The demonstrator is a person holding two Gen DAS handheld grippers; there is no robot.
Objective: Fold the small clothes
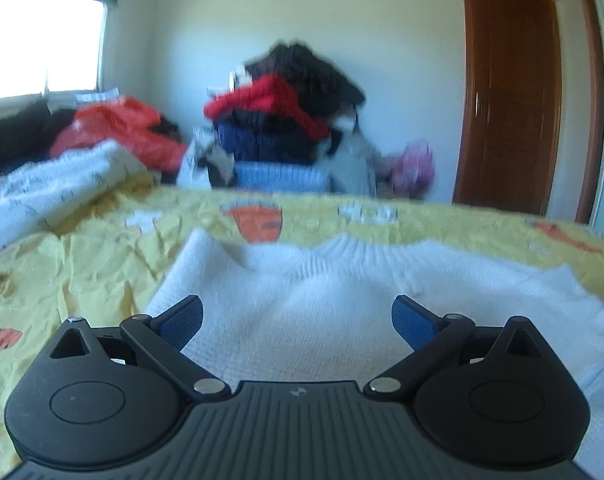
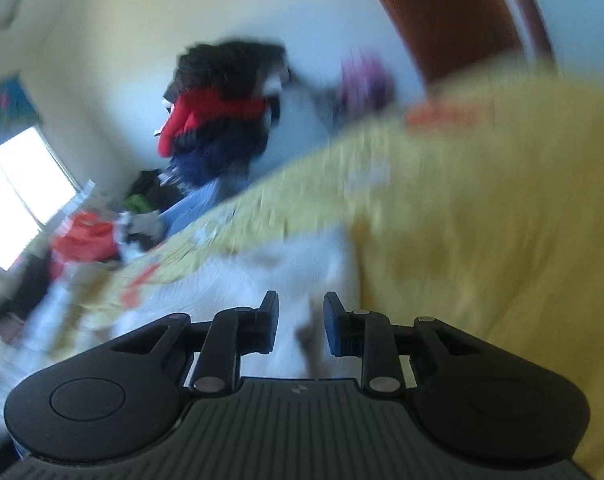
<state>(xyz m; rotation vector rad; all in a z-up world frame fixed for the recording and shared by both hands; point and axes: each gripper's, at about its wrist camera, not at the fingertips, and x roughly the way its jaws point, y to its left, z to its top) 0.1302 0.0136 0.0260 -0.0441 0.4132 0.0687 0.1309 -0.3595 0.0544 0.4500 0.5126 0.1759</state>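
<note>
We have the white ribbed knit sweater (image 1: 302, 292) spread across the lower middle of the left view, on the yellow patterned bedsheet (image 1: 61, 264). Our left gripper (image 1: 297, 322) hovers over it, jaws spread wide and empty. Our right gripper (image 2: 301, 326), in its blurred view, stands slightly parted with nothing pinched. We should probably grab a hem edge cleanly, then fold flat.
</note>
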